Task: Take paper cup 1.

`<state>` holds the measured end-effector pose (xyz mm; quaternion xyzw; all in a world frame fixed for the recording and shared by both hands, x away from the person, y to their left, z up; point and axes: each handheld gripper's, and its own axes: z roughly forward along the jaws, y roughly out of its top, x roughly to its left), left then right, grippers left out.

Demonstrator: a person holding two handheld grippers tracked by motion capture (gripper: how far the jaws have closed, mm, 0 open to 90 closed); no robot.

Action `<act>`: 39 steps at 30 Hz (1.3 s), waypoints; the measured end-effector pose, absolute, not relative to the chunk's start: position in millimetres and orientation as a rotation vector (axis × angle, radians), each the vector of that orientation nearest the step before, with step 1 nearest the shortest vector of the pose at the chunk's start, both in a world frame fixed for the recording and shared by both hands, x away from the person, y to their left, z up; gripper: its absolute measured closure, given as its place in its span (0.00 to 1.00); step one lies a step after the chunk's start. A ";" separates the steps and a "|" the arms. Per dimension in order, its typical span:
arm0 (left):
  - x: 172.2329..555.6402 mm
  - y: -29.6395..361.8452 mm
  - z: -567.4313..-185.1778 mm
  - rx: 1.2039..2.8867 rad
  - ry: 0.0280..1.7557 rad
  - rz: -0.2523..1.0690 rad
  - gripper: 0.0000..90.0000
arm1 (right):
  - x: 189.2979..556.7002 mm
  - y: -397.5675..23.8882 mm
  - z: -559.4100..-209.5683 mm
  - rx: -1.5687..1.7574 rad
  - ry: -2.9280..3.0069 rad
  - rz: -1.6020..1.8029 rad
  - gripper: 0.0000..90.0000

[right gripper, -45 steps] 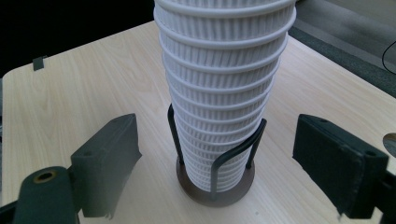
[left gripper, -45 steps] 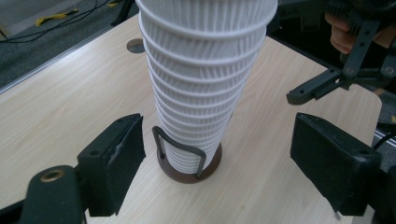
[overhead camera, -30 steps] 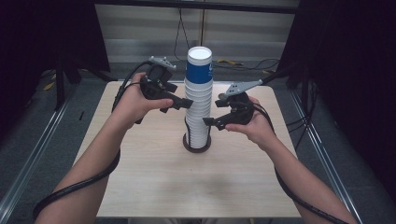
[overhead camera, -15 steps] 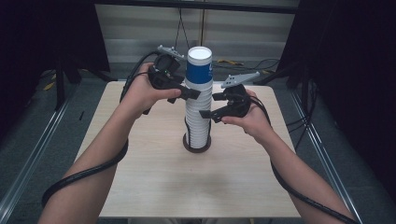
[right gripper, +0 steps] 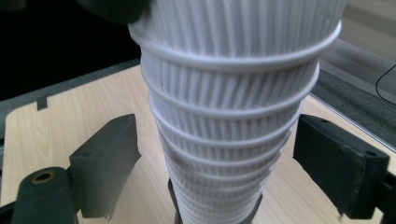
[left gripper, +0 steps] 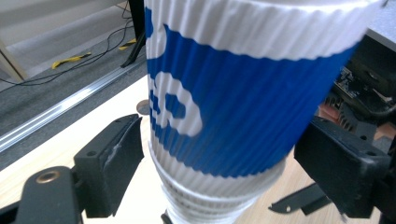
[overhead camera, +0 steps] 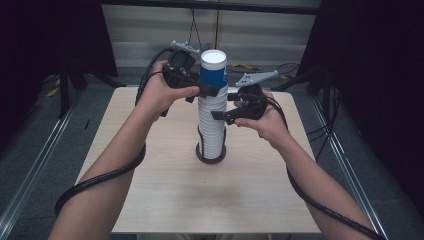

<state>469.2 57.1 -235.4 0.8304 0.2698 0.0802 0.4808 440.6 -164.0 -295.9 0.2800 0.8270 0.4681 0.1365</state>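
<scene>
High view: a tall stack of ribbed white paper cups (overhead camera: 212, 125) stands upright near the middle of the pale wooden table (overhead camera: 165, 200), its foot in a dark round base (overhead camera: 210, 156). The top cup (overhead camera: 213, 75) carries a blue band with white lettering and a white rim; the cups below it are plain white. The left gripper (overhead camera: 210, 91) is at the blue cup from the left; the right gripper (overhead camera: 220, 115) is at the white cups lower down from the right. A black cable (overhead camera: 95, 180) trails under the left forearm.

Left gripper view: the blue cup (left gripper: 243, 93) sits between the two black jaws. Its corrugated sleeve shows fine vertical ribs, a white upper band, and part of a white letter on the blue. The jaws have just been opening; they stand spread, with a visible gap on the left side and the right pad close to the cup wall, contact not certain.

Right gripper view: the nested white cups (right gripper: 233, 116) show as stepped rolled rims over ribbed walls, narrowing downward. The right gripper's jaws stand spread on either side, both pads clear of the stack.
</scene>
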 end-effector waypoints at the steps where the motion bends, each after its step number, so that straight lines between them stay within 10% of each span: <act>1: 469.9 56.2 -236.2 2.024 0.655 0.198 0.17 | 441.2 -163.6 -295.5 0.817 2.388 1.363 0.15; 39: 473.4 43.5 -232.4 2.069 0.658 0.228 0.21 | 445.3 -155.6 -290.3 0.897 2.249 1.479 0.16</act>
